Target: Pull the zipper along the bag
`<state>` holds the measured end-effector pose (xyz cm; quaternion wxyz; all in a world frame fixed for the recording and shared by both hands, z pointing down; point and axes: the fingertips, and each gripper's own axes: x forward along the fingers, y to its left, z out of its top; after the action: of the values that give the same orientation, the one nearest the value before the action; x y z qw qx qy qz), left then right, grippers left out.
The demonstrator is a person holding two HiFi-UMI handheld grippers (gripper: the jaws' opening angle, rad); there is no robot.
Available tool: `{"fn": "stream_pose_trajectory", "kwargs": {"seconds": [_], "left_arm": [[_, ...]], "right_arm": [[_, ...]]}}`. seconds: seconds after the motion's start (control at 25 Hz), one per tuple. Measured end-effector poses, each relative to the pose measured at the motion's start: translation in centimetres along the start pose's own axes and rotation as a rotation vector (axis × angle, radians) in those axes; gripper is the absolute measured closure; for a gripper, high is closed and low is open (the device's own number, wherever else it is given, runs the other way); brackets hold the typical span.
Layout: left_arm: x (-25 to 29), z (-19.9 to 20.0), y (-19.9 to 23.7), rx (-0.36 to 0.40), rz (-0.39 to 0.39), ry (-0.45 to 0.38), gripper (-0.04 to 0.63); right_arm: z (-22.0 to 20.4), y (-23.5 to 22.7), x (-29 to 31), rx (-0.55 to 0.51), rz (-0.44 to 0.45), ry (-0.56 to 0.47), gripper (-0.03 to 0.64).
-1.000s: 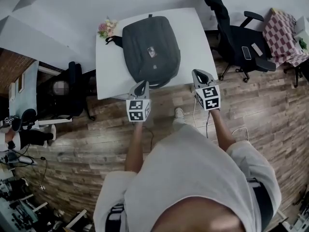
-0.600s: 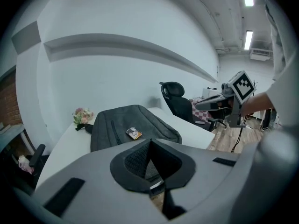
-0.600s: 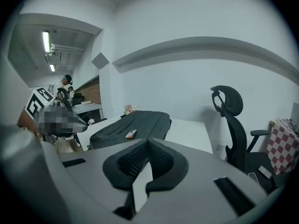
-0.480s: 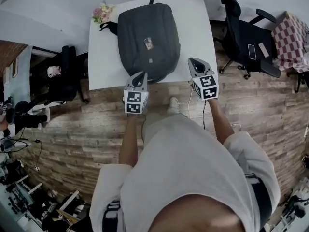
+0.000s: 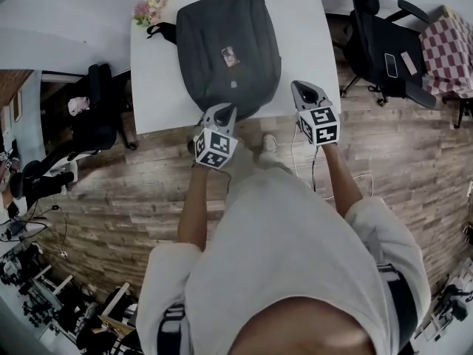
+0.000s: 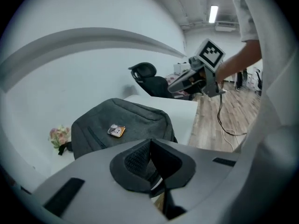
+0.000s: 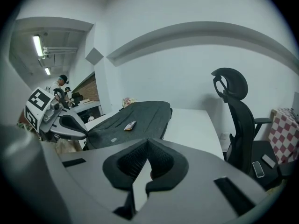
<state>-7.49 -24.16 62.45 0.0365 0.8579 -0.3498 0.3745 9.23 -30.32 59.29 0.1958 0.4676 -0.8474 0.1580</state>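
A dark grey backpack point(image 5: 228, 50) lies flat on a white table point(image 5: 155, 87), a small orange-and-white tag on its front. The same backpack point(image 6: 122, 127) fills the middle of the left gripper view, and the backpack point(image 7: 135, 118) shows to the left in the right gripper view. My left gripper point(image 5: 224, 112) is shut and empty, its tips just at the bag's near edge. My right gripper point(image 5: 305, 92) is shut and empty too, held over the table's near right corner, apart from the bag. No zipper pull is clear in any view.
A small bunch of flowers point(image 5: 145, 9) lies at the table's far left corner beside a bag strap. A black office chair point(image 5: 384, 46) stands right of the table, a checkered cloth beyond it. Wooden floor lies below me; a person sits at desks far left.
Both grippers have come closer to the table. The left one moved right and forward to the bag's near edge; the right one now hangs over the table corner.
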Motion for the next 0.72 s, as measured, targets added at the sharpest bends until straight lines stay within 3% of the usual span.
{"fn": "stream_pose_trajectory", "kwargs": {"seconds": [0.12,0.2,0.36,0.56,0.72], "left_arm": [[0.8,-0.4,-1.1,0.159,-0.065,0.032,0.568],[1.4,-0.7,-1.8,0.207,-0.114,0.038,0.566],[2.4,-1.4,-2.3,0.239,-0.167,0.049,0.538],[4.0,-2.1,-2.9,0.275,-0.212,0.077,0.414],[5.4,-2.7,-3.2,0.317,-0.221,0.104,0.408]], "right_arm": [[-0.6,0.4,0.3,0.005,-0.012,0.021,0.603],[-1.0,0.6,0.7,0.004,-0.017,0.031,0.603],[-1.7,0.6,1.3,-0.001,-0.024,0.056,0.603],[-2.9,-0.2,2.2,-0.012,-0.029,0.094,0.603],[-3.7,-0.8,3.4,-0.032,-0.015,0.121,0.603]]}}
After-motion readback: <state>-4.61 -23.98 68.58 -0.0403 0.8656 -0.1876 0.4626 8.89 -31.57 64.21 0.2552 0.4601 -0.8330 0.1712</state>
